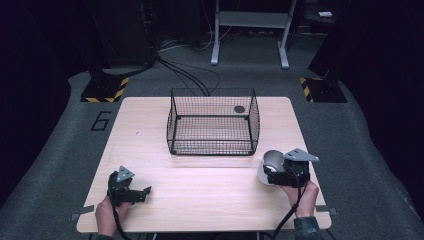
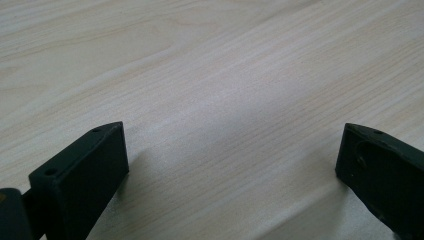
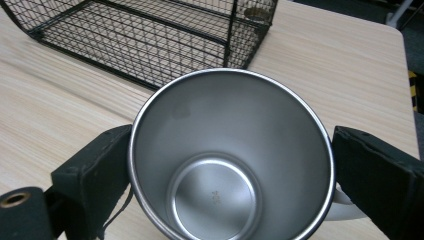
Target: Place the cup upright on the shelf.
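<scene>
Cup [image 3: 230, 160] sits clamped between right gripper [image 3: 230, 165] jaws, basket [image 3: 150, 40] ahead; left gripper [image 2: 232, 165] spread over bare surface [image 2: 210, 75].

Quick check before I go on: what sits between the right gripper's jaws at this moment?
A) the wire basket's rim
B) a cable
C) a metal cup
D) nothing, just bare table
C: in the right gripper view the steel cup sits between the two black jaws of the right gripper, with the wire basket beyond it on the table.

Steel mug [image 3: 227, 165] upright beside basket [image 3: 150, 35]
</scene>
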`<state>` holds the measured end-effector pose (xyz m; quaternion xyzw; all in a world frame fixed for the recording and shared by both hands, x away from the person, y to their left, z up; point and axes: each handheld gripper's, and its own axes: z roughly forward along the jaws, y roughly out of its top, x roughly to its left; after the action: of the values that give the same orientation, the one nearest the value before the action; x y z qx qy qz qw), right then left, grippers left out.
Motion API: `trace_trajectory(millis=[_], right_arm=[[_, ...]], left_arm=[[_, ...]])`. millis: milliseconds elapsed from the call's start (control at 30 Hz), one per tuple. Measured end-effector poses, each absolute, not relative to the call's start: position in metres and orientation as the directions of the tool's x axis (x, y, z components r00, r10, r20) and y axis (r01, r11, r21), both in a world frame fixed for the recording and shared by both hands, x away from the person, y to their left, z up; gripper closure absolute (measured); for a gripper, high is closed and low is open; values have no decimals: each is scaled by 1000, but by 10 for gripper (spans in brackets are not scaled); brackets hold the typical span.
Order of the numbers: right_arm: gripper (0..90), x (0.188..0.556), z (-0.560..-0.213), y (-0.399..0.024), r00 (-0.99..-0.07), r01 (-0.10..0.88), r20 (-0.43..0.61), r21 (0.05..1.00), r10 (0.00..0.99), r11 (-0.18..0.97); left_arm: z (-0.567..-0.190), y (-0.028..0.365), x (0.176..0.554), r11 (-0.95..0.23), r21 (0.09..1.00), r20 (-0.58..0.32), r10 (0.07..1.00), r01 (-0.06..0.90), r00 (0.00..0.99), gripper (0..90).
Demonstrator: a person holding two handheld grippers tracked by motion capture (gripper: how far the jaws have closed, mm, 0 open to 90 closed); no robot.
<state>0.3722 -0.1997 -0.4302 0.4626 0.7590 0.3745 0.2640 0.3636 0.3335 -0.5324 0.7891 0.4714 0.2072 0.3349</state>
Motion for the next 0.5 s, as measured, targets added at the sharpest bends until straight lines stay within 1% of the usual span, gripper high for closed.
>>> trace_trajectory(millis=[500], right_arm=[[56, 380, -424, -169, -506, 482, -46, 813, 862, 326]], left_arm=[[-532, 333, 364, -331, 724, 11, 883, 605, 470, 4]])
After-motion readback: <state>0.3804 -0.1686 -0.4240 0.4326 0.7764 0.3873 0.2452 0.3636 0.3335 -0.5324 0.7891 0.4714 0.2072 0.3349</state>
